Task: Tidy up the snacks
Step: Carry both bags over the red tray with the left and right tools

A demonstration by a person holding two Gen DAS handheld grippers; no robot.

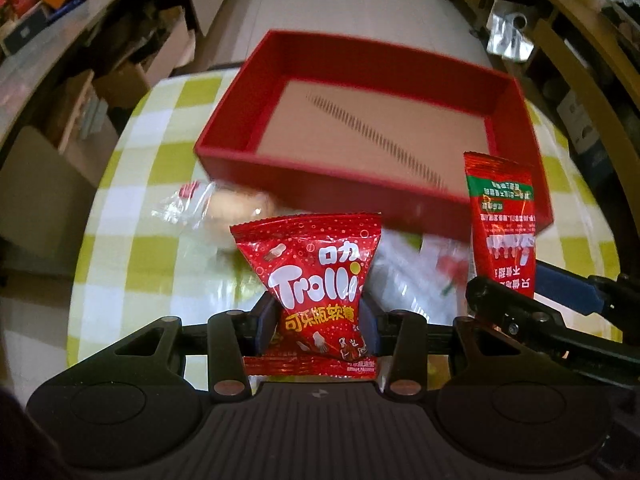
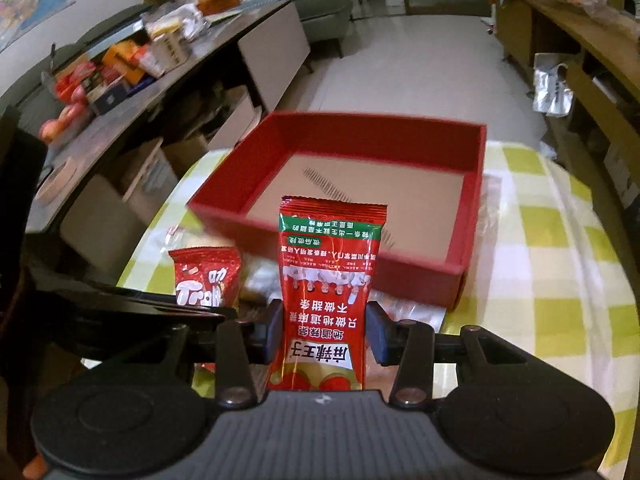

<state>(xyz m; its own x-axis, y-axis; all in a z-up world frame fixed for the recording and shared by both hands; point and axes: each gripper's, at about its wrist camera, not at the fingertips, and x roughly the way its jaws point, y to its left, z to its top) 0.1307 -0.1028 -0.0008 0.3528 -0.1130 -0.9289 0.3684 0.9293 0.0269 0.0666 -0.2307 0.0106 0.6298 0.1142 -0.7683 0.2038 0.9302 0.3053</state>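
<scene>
Before red box (image 1: pixel 304 60), two gripped snack packets (image 1: pixel 320 280)

Note Trolli packet (image 1: pixel 316 280): glossy red foil-like plastic film, crinkled, crimped seams. Tall spicy-strip packet (image 2: pixel 330 288): same glossy printed film. Red box (image 1: pixel 280 60): matt card-like walls, smooth; floor inside looks like plain brown cardboard. Tablecloth (image 1: pixel 132 248) under box: green-white check, slight sheen. Clear wrappers (image 1: pixel 180 208) beside box: transparent shiny plastic. Your gripper bodies: matt black plastic, metal-looking rivets.
</scene>
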